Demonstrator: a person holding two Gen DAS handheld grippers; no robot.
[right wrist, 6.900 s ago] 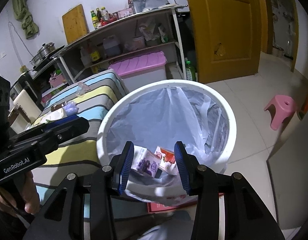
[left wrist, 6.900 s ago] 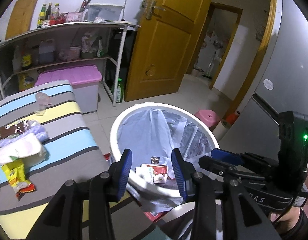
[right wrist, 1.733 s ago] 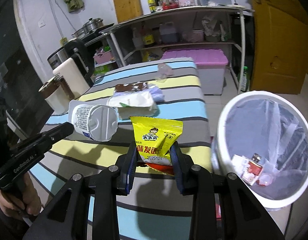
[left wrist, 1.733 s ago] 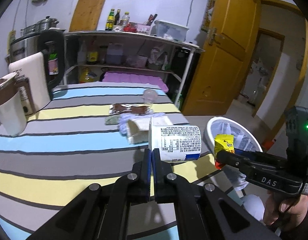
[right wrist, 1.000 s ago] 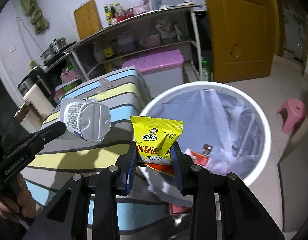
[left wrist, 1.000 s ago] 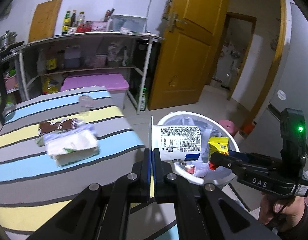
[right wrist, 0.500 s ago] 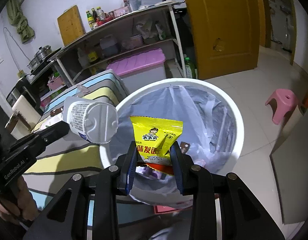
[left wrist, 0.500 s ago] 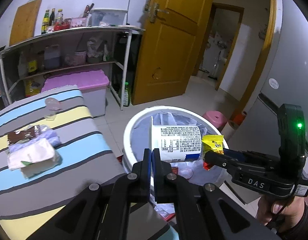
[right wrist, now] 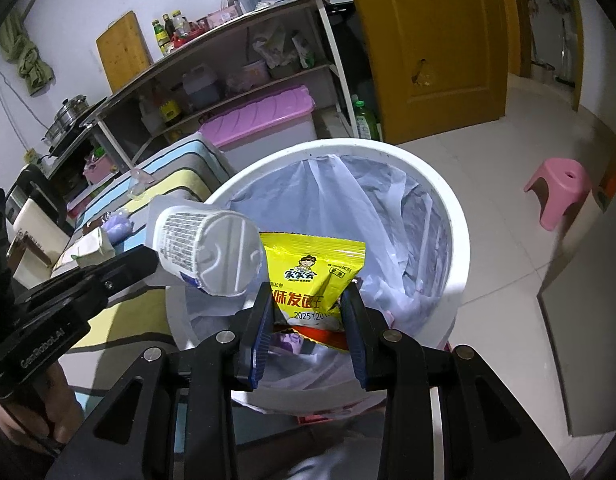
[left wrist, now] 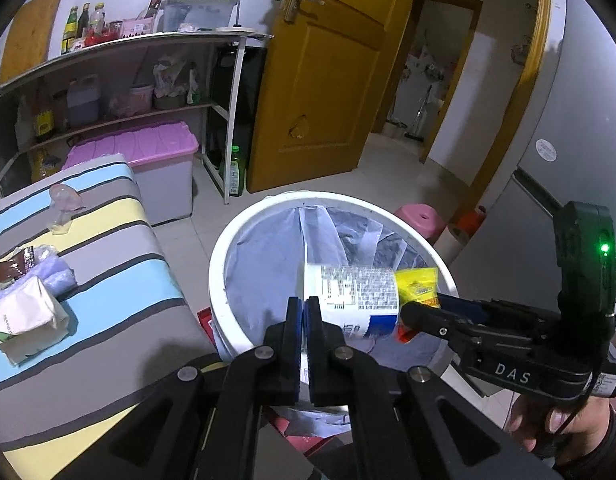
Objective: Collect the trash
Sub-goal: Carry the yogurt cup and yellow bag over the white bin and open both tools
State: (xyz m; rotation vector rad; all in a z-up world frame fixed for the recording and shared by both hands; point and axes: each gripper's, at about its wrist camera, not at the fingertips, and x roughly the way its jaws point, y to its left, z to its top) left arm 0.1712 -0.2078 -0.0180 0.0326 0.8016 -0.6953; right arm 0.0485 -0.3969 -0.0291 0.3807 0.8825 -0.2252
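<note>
A white plastic cup (left wrist: 356, 292) with a printed label hangs sideways over the white bin (left wrist: 228, 248), which has a pale liner. My left gripper (left wrist: 304, 312) is shut on its thin rim flap. In the right wrist view the cup (right wrist: 212, 248) juts from the left gripper (right wrist: 148, 262) above the bin (right wrist: 460, 240). My right gripper (right wrist: 308, 320) holds a yellow snack packet (right wrist: 312, 272) over the bin's mouth. Its jaws are opening, and the packet's edges still touch both pads. From the left wrist view the packet (left wrist: 418, 286) shows just behind the cup.
Left of the bin is a striped table (left wrist: 108, 280) bearing a white tissue pack (left wrist: 24, 320), a brown wrapper (left wrist: 8, 268) and a clear plastic cup (left wrist: 62, 204). A pink-lidded box (left wrist: 148, 148) and shelves stand behind. A pink stool (right wrist: 560, 184) is beyond the bin.
Both grippers have carried the cup and the packet further over the bin and slightly lower. The right fingers have spread a little around the packet.
</note>
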